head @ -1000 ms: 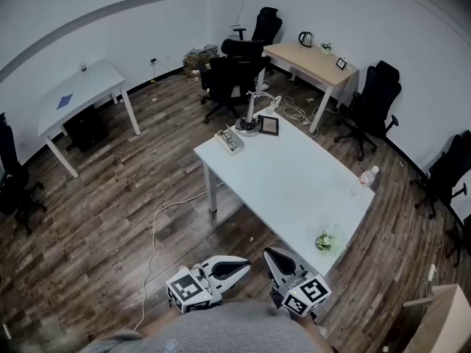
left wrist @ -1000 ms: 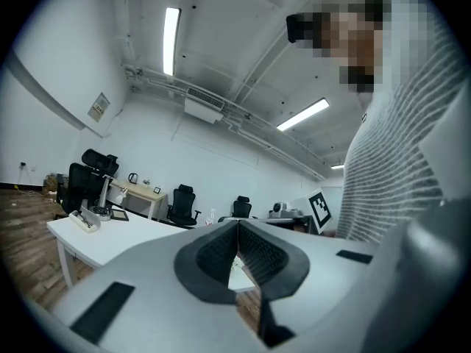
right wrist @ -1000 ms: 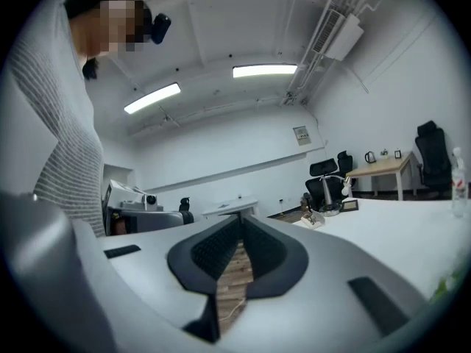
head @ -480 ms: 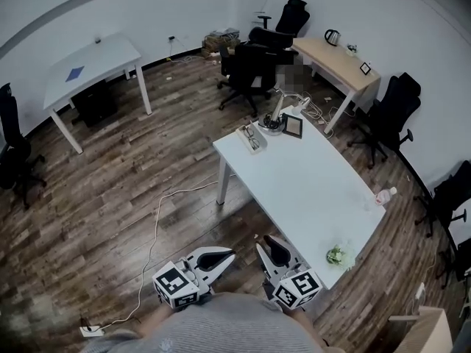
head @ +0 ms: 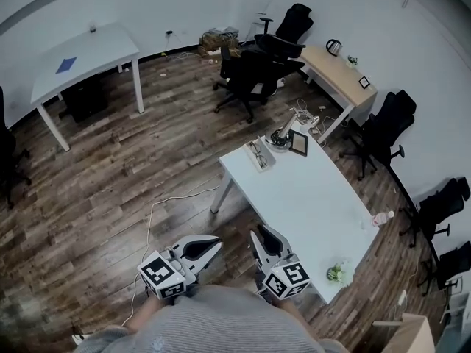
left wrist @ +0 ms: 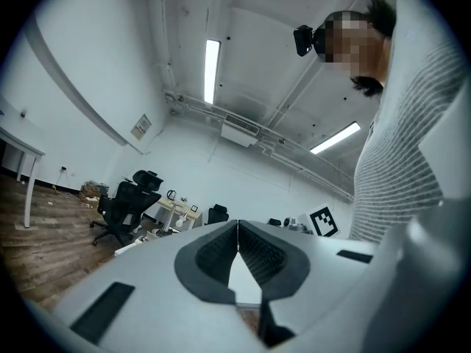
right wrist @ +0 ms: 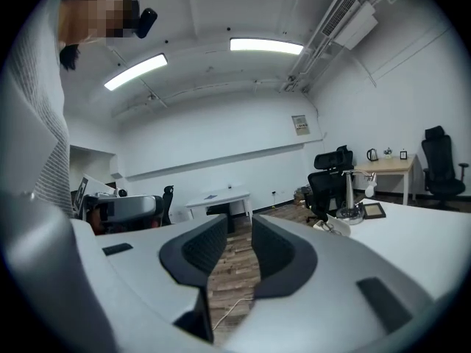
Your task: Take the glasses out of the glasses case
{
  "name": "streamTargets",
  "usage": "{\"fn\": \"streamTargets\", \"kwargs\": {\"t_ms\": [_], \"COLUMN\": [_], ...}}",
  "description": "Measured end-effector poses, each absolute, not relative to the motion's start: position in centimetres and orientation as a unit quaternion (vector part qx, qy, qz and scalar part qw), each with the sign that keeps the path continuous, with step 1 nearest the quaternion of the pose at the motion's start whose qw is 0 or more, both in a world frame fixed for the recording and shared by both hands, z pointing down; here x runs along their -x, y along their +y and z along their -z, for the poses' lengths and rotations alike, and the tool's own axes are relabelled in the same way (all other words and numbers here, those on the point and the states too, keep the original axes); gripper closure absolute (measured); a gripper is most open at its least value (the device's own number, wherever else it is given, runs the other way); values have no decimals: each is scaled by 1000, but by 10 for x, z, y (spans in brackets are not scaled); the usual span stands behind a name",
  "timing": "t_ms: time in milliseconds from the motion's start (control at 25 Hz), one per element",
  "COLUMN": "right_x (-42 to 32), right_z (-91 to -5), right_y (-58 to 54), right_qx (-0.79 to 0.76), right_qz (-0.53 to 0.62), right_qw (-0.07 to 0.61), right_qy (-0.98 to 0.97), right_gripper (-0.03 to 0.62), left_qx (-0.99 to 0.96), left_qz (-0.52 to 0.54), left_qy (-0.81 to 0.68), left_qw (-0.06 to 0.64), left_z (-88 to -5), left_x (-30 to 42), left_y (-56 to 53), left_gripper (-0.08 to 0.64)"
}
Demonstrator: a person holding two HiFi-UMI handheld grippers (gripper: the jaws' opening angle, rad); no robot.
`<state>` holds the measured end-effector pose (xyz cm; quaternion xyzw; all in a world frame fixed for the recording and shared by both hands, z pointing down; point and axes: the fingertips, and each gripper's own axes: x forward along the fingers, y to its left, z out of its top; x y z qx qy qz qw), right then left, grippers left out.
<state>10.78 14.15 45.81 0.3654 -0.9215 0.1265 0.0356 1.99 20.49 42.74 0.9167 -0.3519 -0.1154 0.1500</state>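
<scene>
The open white glasses case (head: 257, 154) lies at the far corner of the white table (head: 309, 197), with dark-framed glasses in it. It also shows small in the right gripper view, as the glasses case (right wrist: 335, 226) far ahead on the right. Both grippers hang low in front of my body, over the floor and well short of the table. My left gripper (head: 217, 241) (left wrist: 238, 224) is shut, its tips touching and nothing in it. On my right gripper (head: 255, 232) (right wrist: 239, 223) the jaws stand a narrow gap apart, empty.
A desk lamp (head: 283, 134) and a picture frame (head: 299, 143) stand beside the case. A bottle (head: 381, 218) and a small plant (head: 337, 273) sit at the table's near end. Black office chairs (head: 254, 68), a wooden desk (head: 338, 76) and another white table (head: 81, 57) lie beyond. A cable (head: 158, 212) runs across the floor.
The head view has swung, so the table now sits further right and lower in it. Both grippers have drifted slightly left and stay low by my body.
</scene>
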Motion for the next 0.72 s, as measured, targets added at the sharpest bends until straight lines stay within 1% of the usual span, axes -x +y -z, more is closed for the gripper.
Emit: {"fn": "streamTargets", "kwargs": {"t_ms": [280, 480, 720], "right_x": [-68, -61, -56], "right_z": [-448, -457, -467], "right_y": [107, 85, 35], "right_qx": [-405, -425, -438], "right_qz": [-108, -112, -112], "right_qw": [50, 69, 76], "right_qy": [-907, -896, -889], "right_gripper": [482, 482, 482], "left_qx": [-919, -924, -925], "left_qz": [127, 127, 121], "left_qy": [-330, -310, -311], "left_qw": [174, 184, 183], "left_z": [-431, -439, -445], "left_x": [33, 39, 56], "left_y": [182, 159, 117], "left_gripper": [548, 548, 548]}}
